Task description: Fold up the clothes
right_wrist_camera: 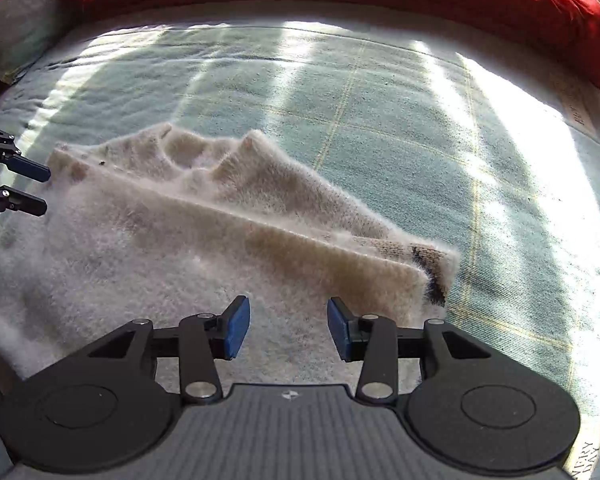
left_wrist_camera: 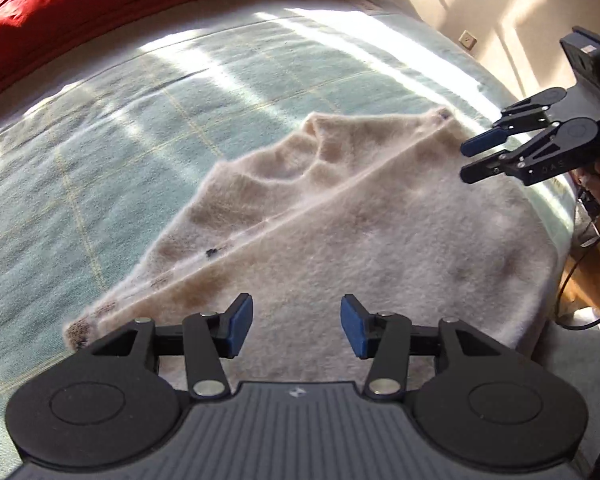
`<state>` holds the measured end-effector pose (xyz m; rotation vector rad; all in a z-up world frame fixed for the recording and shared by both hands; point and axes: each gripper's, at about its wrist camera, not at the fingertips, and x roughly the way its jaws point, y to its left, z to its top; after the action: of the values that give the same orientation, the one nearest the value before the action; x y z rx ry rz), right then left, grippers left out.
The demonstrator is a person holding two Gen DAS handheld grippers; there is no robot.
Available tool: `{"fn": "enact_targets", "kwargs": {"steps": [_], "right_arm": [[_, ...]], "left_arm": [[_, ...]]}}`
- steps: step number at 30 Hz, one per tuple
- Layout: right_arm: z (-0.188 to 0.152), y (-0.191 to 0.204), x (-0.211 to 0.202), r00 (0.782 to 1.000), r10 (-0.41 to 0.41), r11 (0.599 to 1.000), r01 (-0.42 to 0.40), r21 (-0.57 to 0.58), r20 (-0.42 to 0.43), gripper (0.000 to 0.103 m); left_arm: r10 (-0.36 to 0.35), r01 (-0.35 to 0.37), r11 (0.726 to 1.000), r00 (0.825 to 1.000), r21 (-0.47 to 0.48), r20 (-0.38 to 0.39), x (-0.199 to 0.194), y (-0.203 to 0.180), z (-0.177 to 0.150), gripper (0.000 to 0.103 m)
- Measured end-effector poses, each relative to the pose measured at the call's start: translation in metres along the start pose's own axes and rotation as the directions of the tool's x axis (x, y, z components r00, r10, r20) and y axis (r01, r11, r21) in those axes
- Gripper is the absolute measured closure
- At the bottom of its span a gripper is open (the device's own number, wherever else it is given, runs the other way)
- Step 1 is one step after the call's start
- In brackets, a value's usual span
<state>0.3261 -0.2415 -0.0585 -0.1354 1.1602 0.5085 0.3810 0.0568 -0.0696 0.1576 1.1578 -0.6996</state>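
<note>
Left wrist view looks down on a wide bed [left_wrist_camera: 100, 168] under a pale green checked blanket with thin yellow lines, barred with sunlight, a crumpled red quilt [left_wrist_camera: 60, 12] bunched along its far edge and a cream wall with a socket beyond the right side. On the blanket, toward the near right edge of the bed, lies a fluffy cream knitted sweater [left_wrist_camera: 340, 220], partly folded, with a flap doubled over along a diagonal crease and dark-flecked ribbed cuffs poking out at one end. It looks light, very soft and limp, so it should sag and drape once lifted; the long fuzz could cling to the pads, and any pinch ought to gather both layers at a folded edge or corner rather than the loose middle. The left gripper [left_wrist_camera: 296, 326] hovers above the sweater with its jaws partly apart and nothing between them. The right gripper [right_wrist_camera: 288, 328] likewise stands partly spread and empty over the near cloth.
</note>
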Motion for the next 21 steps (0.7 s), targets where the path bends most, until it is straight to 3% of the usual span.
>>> {"fn": "enact_targets", "kwargs": {"steps": [3, 5, 7, 12, 17, 21], "right_arm": [[0.008, 0.02, 0.008, 0.994, 0.108, 0.994, -0.109, -0.033, -0.003, 0.055], [0.01, 0.034, 0.018, 0.986, 0.167, 0.984, -0.168, -0.063, -0.022, 0.055], [0.007, 0.045, 0.029, 0.98, 0.191, 0.976, -0.195, -0.092, -0.048, 0.055], [0.001, 0.06, 0.052, 0.995, 0.095, 0.98, -0.097, -0.172, -0.019, 0.056], [0.014, 0.058, 0.062, 0.998, 0.065, 0.989, -0.06, -0.137, 0.026, 0.056], [0.019, 0.055, 0.059, 0.997, 0.062, 0.992, -0.057, -0.115, 0.039, 0.056]], "left_arm": [[-0.136, 0.139, 0.989, 0.989, 0.057, -0.05, 0.016, -0.023, -0.002, 0.049], [-0.176, 0.182, 0.98, 0.981, 0.078, -0.086, 0.03, -0.032, -0.006, 0.049], [-0.122, 0.13, 0.988, 0.989, 0.087, -0.085, 0.045, -0.033, -0.011, 0.049], [-0.052, 0.052, 0.997, 0.999, 0.056, 0.003, 0.057, -0.017, -0.005, 0.05], [0.025, -0.03, 0.995, 0.998, 0.1, 0.053, 0.065, -0.012, 0.007, 0.049], [0.075, -0.078, 0.997, 0.994, 0.029, 0.083, 0.061, -0.002, 0.016, 0.049]]}}
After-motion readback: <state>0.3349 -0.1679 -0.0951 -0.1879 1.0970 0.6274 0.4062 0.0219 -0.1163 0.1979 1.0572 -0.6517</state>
